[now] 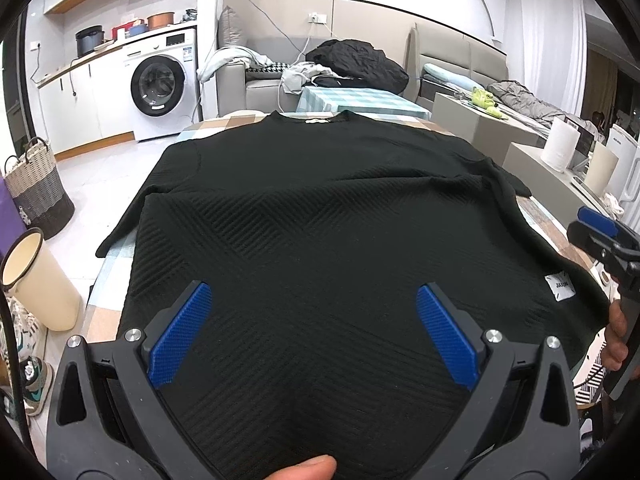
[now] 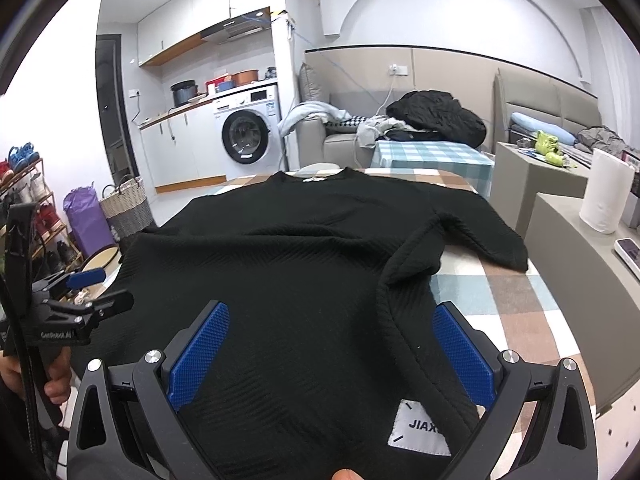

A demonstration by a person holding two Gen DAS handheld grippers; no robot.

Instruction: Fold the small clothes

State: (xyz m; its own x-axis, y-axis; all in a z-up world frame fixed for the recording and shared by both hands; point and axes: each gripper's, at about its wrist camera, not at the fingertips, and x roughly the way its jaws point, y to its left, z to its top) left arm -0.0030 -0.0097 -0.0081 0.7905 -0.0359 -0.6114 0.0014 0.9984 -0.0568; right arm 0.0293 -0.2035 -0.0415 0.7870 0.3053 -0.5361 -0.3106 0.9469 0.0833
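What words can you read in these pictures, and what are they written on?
"JIAX", cut off by the gripper finger: on the white patch sewn near the hem of the black sweater.
"GenRobot.AI": on the left gripper body, right wrist view.
Neck label of the sweater: too small to read.
Stickers on the washing machine: too blurred to read.
The right gripper shows no text.

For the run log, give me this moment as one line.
stage: pre-fold | black top flat on checked table | left gripper open above hem | right gripper open above hem
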